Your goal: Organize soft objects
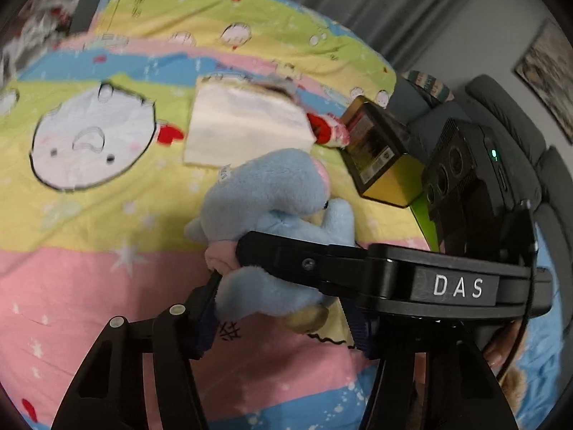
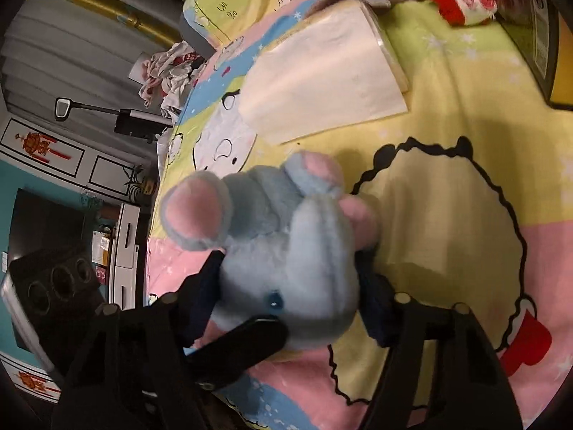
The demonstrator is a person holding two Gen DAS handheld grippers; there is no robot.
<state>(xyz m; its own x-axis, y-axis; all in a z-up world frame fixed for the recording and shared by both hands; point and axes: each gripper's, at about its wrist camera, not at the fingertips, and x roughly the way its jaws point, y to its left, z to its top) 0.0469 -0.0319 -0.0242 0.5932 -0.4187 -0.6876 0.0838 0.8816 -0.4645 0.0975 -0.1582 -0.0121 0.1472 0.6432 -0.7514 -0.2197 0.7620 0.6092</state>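
Left gripper (image 1: pixel 283 308): clenched on the lower body of the pale blue plush mouse with pink ears (image 1: pixel 272 215); pile bulges between the pads.
Plush mouse: lifted just over the bed, mid-spread, held from two sides.
Right gripper (image 2: pixel 286 286): clamped on the mouse's head (image 2: pixel 286 247), below the ears.
Handling: judged light, very soft, squashy; fur may slip, so grip the stuffed bulk, not an ear or limb.
Surface: cartoon-print quilt in pink, yellow, blue and green bands (image 1: pixel 89 268), soft and yielding.
Beyond the mouse: folded cream cloth (image 1: pixel 247 125), then a small red-and-white plush (image 1: pixel 327 129), then a gold-and-black box (image 1: pixel 379 157) toward the right edge.
Room: grey curtains (image 1: pixel 358 0), dark sofa (image 1: pixel 501 107).
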